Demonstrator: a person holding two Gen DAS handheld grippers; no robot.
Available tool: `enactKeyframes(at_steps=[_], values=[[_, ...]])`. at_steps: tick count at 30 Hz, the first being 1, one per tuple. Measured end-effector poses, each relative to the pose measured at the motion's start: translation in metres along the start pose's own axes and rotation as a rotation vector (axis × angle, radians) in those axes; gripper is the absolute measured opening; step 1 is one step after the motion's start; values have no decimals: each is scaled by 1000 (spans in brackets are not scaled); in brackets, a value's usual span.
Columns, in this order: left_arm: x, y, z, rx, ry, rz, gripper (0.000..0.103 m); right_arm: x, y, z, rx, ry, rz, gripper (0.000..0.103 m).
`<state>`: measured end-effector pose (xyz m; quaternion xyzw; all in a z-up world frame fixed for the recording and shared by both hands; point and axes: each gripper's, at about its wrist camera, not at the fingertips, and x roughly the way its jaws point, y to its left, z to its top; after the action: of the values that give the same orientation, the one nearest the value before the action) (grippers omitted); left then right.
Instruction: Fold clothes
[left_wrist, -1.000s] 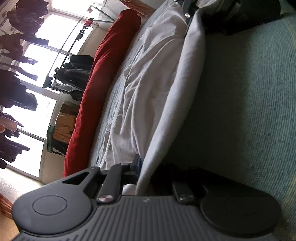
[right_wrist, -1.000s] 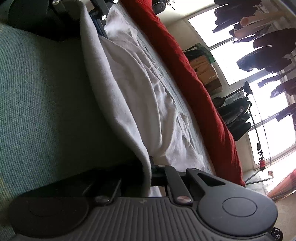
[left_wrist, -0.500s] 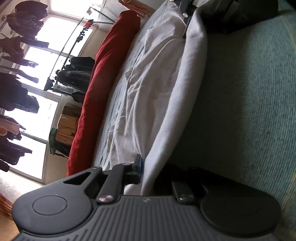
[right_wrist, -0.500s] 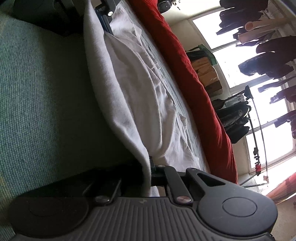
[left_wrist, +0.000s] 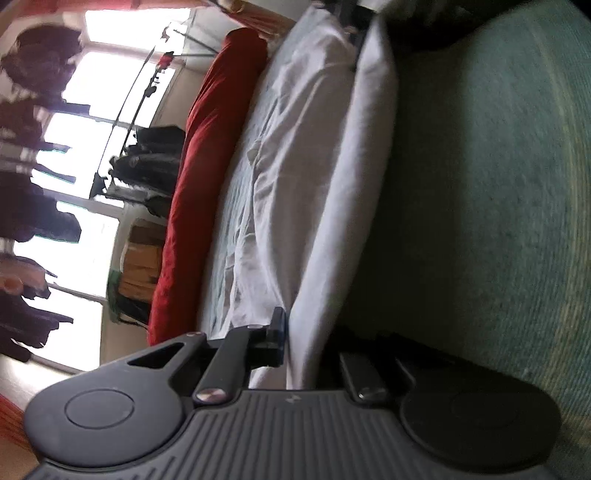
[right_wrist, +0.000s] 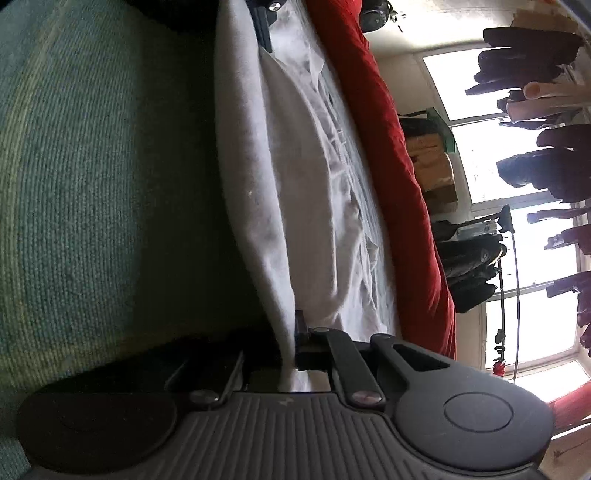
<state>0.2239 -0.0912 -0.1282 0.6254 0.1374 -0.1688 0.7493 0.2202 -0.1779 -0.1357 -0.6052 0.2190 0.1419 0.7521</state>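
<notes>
Both grippers are clamped on the same pale grey garment (left_wrist: 332, 206), 1 at each end of a raised edge. In the left wrist view the left gripper (left_wrist: 295, 332) has its fingers (left_wrist: 277, 326) pressed almost fully together on the fold of cloth, and the right gripper shows small and far, at the other end of that edge. In the right wrist view the right gripper (right_wrist: 291, 332) is likewise nearly closed on the cloth, with the fabric running up out of its grip.

Compared with a second ago, both cameras have rolled: the window (left_wrist: 92, 147) and the hanging dark clothes (right_wrist: 535, 158) now stand more on end, and the left view is blurred with motion. The held edge stands steeper, while the rest of the garment lies crumpled on the bed, between the green blanket (left_wrist: 498, 221) and the long red cushion (right_wrist: 388, 147). Neither grip has loosened and the hands have hardly shifted place.

My reading is that the edge is being turned over as 1 piece, the start of laying it across the rest of the garment for a fold; the fold itself is not yet made.

No brand, label or printed writing can be read on the cloth or anywhere in the room. A small pale mark sits on the body of each gripper, too small to make out
</notes>
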Motion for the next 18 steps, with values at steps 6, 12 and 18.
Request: enactKeyframes(at_steps=[6,12,18], values=[[3,-6,0,30,-2,13,4,4,1,-2,-28,-10,19,8],[3,-4,-3,17,-11,42,2,0,9,-4,5,-39,-36,6],[-2,6,-1,25,-11,64,2,-6,2,1,-12,-29,-37,5]])
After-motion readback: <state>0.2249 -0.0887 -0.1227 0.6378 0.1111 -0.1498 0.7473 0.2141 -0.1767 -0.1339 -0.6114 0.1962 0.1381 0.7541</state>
